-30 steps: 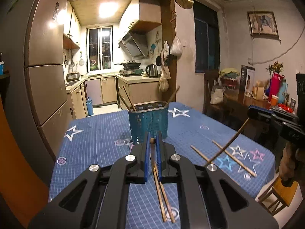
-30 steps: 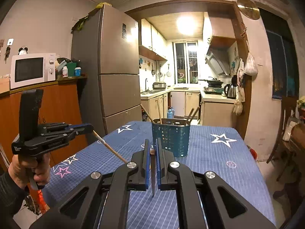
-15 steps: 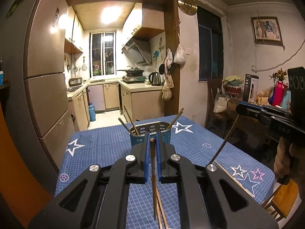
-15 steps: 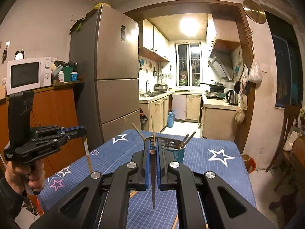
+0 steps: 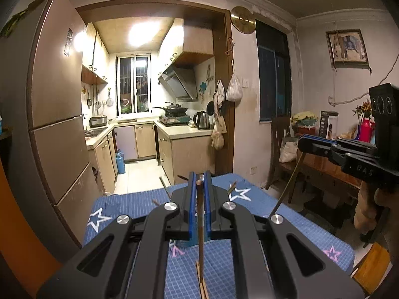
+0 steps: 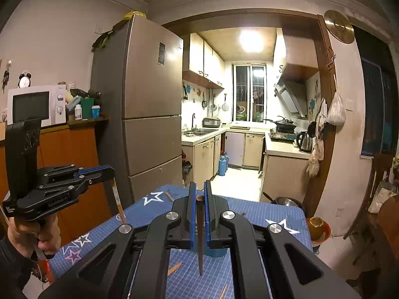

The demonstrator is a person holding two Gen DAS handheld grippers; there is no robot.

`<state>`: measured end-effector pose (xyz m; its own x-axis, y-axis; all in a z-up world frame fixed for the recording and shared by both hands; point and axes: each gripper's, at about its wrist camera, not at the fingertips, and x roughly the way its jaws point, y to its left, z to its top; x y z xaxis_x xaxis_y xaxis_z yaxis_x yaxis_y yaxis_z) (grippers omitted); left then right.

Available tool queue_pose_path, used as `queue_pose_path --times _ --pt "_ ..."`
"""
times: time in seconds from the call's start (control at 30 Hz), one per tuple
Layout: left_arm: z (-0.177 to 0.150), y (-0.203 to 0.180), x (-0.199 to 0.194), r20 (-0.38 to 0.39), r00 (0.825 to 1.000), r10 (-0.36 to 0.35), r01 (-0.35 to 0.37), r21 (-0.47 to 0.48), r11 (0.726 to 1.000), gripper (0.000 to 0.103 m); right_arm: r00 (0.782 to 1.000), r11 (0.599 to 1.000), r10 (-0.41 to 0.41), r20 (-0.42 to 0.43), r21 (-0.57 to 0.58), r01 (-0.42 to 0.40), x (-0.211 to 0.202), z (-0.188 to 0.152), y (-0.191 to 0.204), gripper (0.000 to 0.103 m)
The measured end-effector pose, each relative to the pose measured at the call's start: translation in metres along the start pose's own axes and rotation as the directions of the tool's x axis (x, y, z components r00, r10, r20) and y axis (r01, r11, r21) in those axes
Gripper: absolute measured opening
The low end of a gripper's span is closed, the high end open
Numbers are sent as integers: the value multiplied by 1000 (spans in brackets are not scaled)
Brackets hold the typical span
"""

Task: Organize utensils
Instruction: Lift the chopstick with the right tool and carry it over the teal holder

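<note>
My left gripper [image 5: 199,177] is shut on a brown chopstick [image 5: 200,226] that hangs down between the blue pads. My right gripper [image 6: 198,186] is shut on a dark chopstick [image 6: 200,236], tip down. Each gripper shows in the other's view: the right one [image 5: 303,144] with its chopstick [image 5: 286,189], the left one [image 6: 109,170] with its chopstick [image 6: 118,201]. The blue utensil basket [image 6: 214,251] sits on the table, mostly hidden behind my fingers; its base also shows in the left wrist view [image 5: 189,243]. Both grippers are raised above it.
The table has a blue star-patterned cloth [image 5: 286,229]. Loose chopsticks lie on it [image 5: 202,284], [image 6: 174,267]. A fridge [image 6: 149,124] stands at the left, a wooden chair [image 5: 279,147] and a cluttered side table at the right, the kitchen behind.
Both grippers have risen with their chopsticks. The basket has dropped from the view's middle to behind my fingers, and the chopsticks hang more upright.
</note>
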<state>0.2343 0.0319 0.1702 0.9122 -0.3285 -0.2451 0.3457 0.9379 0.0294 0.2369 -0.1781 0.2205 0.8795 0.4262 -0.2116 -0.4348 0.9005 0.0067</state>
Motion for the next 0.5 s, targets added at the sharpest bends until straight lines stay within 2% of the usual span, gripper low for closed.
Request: queue_pose_path --times 0.5 --pt "66 9 35 93 995 20 -16 -43 999 5 999 1000 7 33 22 -8 36 74 -33 7"
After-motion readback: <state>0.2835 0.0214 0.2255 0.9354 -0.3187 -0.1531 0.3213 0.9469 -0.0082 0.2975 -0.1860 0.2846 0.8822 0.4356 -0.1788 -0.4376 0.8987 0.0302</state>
